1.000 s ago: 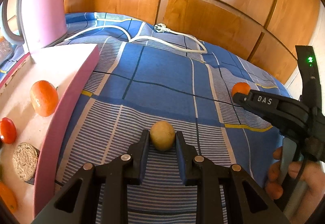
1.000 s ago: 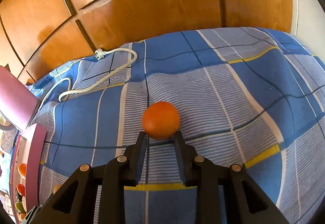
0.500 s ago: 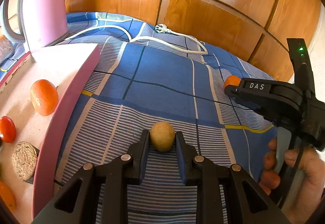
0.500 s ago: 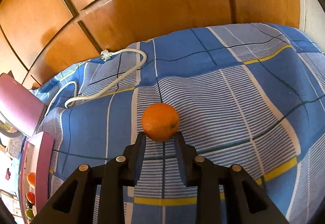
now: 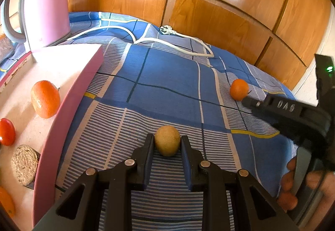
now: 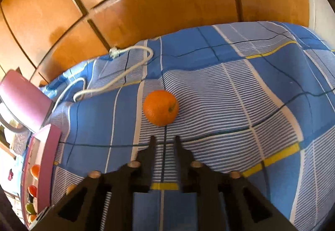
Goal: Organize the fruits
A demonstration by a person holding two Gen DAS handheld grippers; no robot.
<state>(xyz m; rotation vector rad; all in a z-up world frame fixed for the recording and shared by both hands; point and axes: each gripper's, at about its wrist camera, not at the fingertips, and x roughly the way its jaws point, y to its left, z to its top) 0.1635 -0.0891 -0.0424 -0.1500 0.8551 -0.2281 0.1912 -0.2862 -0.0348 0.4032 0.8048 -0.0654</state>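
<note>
Round tan fruit (image 5: 167, 140) is clamped in left claw (image 5: 166, 143), angled downward over blue plaid bedspread (image 5: 171, 76); right claw (image 6: 164, 141), nearly closed, empty, points at orange mandarin (image 6: 160, 107).

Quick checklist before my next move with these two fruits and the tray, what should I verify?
1. Left gripper grips the brown fruit: ok, its fingers press both sides.
2. Brown fruit lifted off the cloth: cannot tell.
3. Right gripper holds the orange: not ok, the orange lies on the cloth ahead of the tips, with nothing between the nearly shut jaws.
4. Room in the tray: ok, bare floor shows beside the fruit already inside.
5. Cord clear of both fruits: ok, it lies farther back near the wall.
</note>
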